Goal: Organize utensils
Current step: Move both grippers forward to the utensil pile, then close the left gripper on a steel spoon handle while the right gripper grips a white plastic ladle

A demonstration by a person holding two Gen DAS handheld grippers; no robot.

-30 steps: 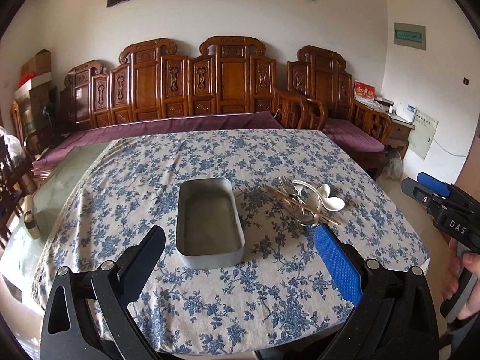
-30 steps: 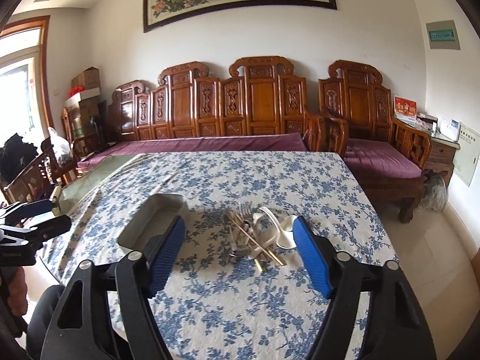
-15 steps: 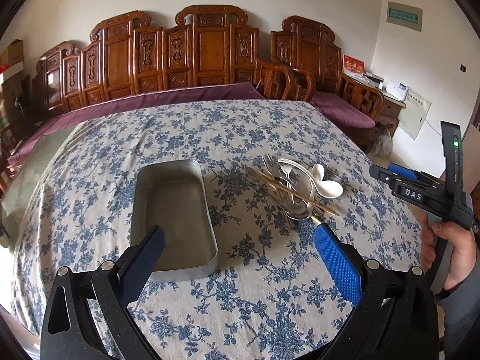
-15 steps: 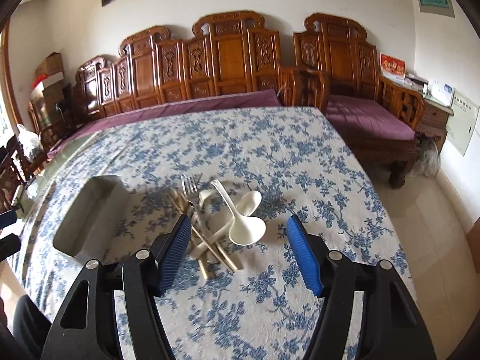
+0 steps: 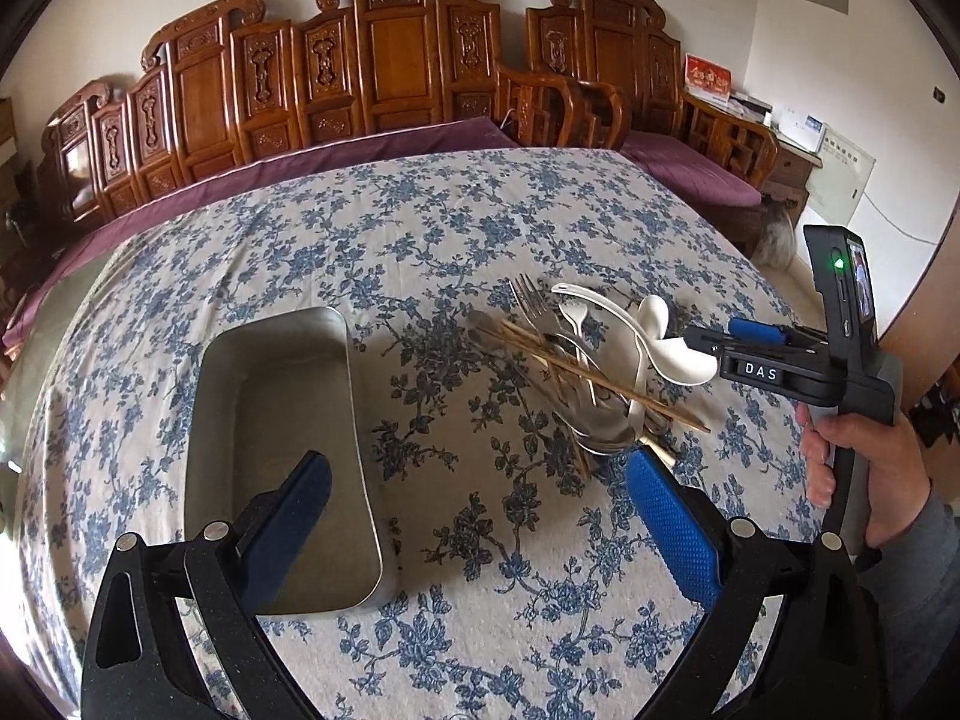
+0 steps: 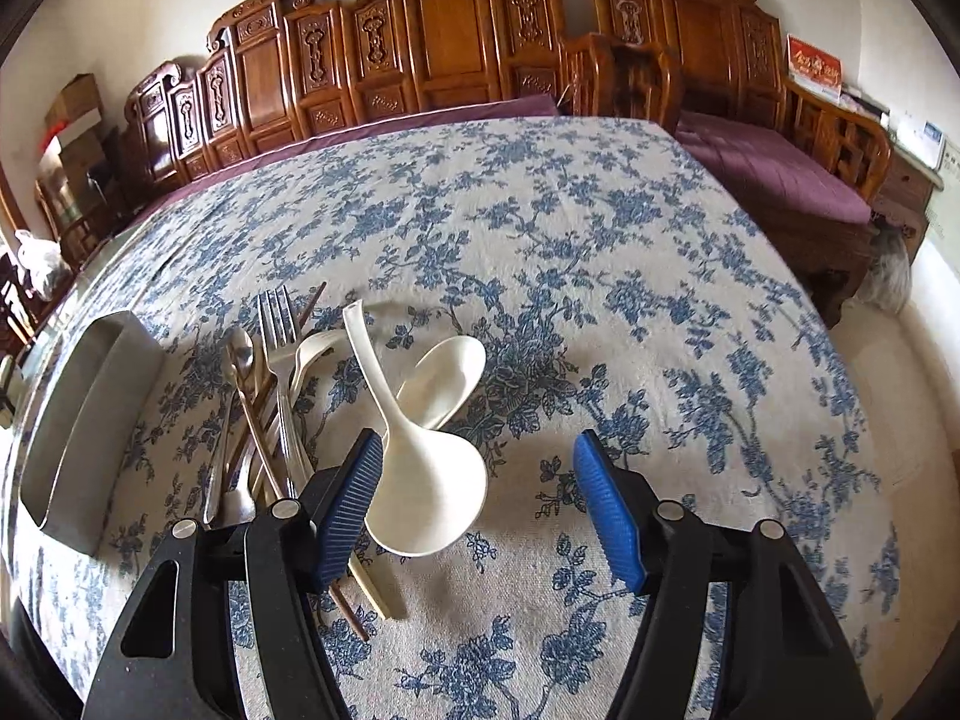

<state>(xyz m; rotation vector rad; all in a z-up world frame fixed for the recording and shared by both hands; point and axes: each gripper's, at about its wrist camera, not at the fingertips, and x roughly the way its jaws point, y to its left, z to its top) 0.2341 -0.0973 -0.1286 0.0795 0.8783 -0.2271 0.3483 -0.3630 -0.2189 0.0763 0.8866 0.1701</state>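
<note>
Both grippers hang above a worktop (image 5: 420,228) covered in blue-flowered cloth; no utensil is in the tray yet. Right gripper (image 6: 477,498): jaws stand wide, nothing between the pads, nothing held. The white rice paddle (image 6: 420,480) lies just ahead of and below them, its blade closest to the left pad, so it sits off-centre toward that side. Its long axis runs from the blade near the jaws away and up-left to the handle tip, roughly along the gripper's pointing line. A white soup spoon (image 6: 447,372) lies under the paddle's neck. The rest of the pile sits left of the jaws: a metal fork (image 6: 276,324), metal spoons and chopsticks (image 5: 576,360), crossing one another; how many spoons there are is hard to tell from the overlap. Left gripper (image 5: 474,504): jaws also wide and empty, its left pad over the near end of the empty metal tray (image 5: 276,420), whose long axis runs away from the camera. The pile lies to the right of the tray, near but not touching. Judgement: the right hand (image 5: 864,462) is the nearer to the paddle and should take it; a small shift leftward would centre the blade. Legible writing: "DAS" on the right gripper's body. A green light shows on its upright unit.
</note>
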